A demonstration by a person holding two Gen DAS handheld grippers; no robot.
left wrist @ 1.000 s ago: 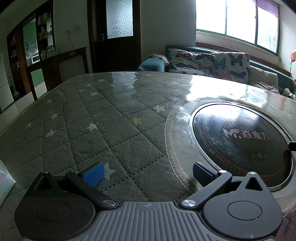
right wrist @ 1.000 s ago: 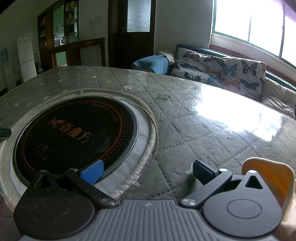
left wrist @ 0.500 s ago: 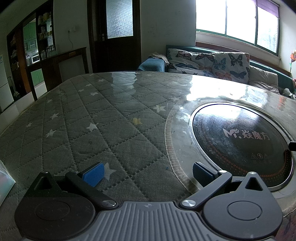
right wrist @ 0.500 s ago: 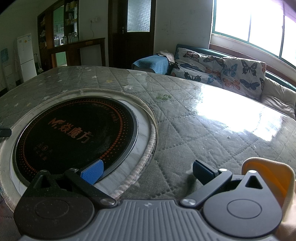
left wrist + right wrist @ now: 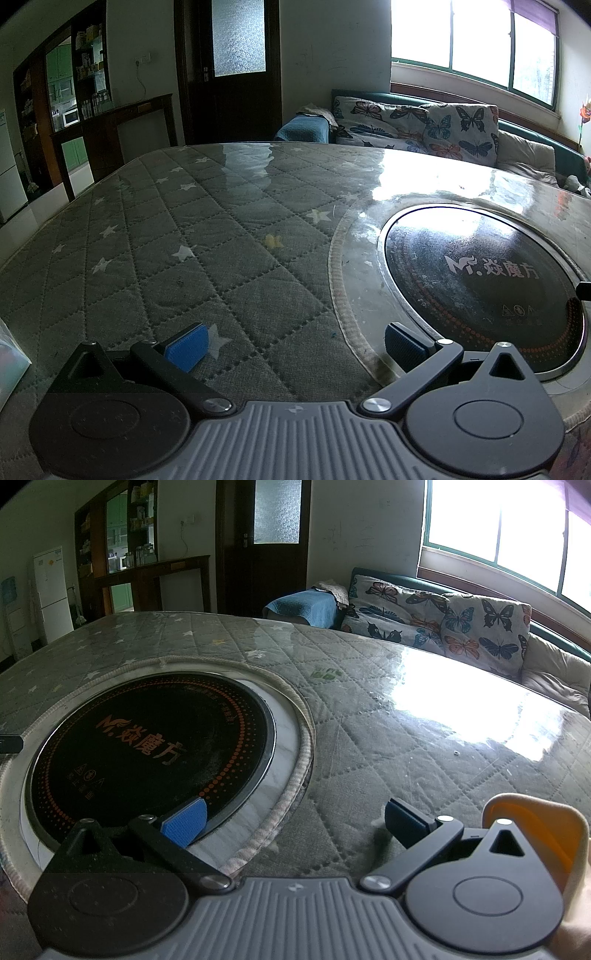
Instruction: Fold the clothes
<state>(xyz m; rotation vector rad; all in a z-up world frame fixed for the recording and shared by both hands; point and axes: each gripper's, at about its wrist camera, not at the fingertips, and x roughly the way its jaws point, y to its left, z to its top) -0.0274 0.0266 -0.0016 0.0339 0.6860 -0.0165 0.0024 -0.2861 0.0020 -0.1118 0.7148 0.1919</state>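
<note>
Left gripper: your left gripper [image 5: 295, 341] sits low over the quilted table cover [image 5: 192, 251], its jaws spread wide with nothing between them
Left fingertips: one blue pad [image 5: 185, 346] lies over a white star on the quilting, the other [image 5: 402, 345] over the pale ring that borders the cooktop
Right gripper: your right gripper [image 5: 293, 821] is also spread wide and holds nothing; its blue pad [image 5: 184, 821] overlaps the edge of the black disc, while the other pad is above the quilted cover [image 5: 424, 738]
Cooktop: a round black induction cooktop [image 5: 480, 280] is set into the table, to the right in your left view and to the left [image 5: 147, 746] in your right view, so it lies between your two grippers
Clothes: an orange-and-cream piece of fabric [image 5: 554, 834] shows at the lower right edge of your right view, just beside the gripper body and partly hidden behind it; you cannot tell what garment it is
Left edge: a pale, translucent object [image 5: 9, 358] shows at the lower left of your left view, too cropped to identify
Background: a sofa with butterfly-print cushions [image 5: 443, 624] stands beyond the table under the window [image 5: 472, 40]
</note>
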